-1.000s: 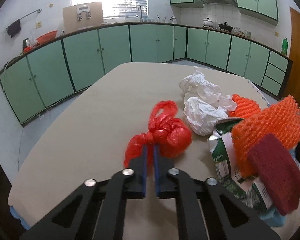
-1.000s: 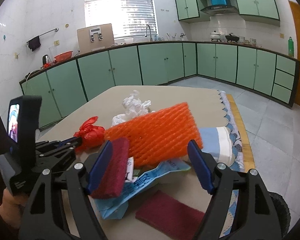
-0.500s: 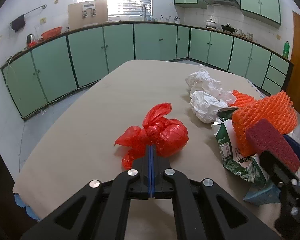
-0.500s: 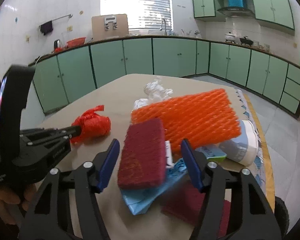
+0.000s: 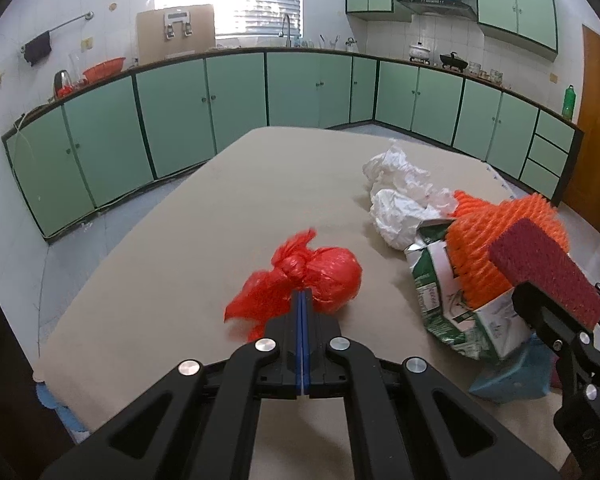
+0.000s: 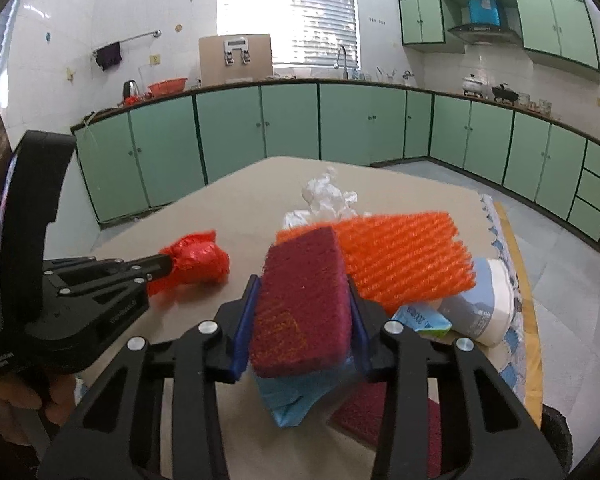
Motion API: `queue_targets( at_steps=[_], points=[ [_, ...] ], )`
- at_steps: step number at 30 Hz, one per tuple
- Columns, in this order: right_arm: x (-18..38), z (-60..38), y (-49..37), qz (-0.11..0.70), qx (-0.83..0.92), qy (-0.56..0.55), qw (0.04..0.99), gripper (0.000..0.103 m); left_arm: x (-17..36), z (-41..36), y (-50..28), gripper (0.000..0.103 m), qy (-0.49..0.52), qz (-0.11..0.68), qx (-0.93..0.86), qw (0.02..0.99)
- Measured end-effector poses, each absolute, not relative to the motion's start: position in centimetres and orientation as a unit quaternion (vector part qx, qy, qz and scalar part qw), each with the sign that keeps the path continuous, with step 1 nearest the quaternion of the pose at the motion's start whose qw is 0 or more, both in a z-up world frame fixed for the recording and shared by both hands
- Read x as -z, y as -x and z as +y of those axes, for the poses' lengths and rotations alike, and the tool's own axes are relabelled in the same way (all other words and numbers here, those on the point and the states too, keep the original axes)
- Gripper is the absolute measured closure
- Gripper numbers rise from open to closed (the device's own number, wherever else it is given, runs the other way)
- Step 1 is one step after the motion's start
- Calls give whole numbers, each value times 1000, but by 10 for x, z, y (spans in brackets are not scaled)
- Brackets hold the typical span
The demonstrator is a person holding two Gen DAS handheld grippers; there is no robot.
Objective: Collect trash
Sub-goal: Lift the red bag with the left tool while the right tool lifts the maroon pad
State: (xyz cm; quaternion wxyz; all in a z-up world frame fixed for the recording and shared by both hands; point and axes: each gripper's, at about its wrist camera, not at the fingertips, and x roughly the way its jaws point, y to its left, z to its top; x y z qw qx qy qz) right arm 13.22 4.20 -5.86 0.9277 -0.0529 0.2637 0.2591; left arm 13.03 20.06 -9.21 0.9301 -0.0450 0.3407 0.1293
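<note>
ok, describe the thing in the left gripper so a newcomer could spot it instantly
On the beige table, left of the trash pile, lies a knotted red plastic bag, pinched by the shut left gripper. It sits apart from the crumpled white paper and orange foam netting, and alone is glossy red.

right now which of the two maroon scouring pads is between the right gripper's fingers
The upper maroon scouring pad, raised and tilted, sits between the closing jaws of the right gripper. The other maroon pad lies flat on the table beneath, ungripped.
</note>
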Motion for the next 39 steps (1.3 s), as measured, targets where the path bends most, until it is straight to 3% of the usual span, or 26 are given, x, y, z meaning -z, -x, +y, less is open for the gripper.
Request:
queue_targets(
  at_steps=[23,35,37,39],
  points=[
    [-7,-47,-93,215,-223,4,951,64,9,142,-74,103,41,258,-69,963],
    [9,-69,-92,234,-204,-7,951,64,39,143,-75,103,30,302,-71,950],
    [11,-65,-92,237,-204,-3,950,64,48,145,-78,96,35,312,-80,946],
    [14,-64,-92,240,-204,3,949,64,59,149,-82,57,40,327,-85,940]
  ],
)
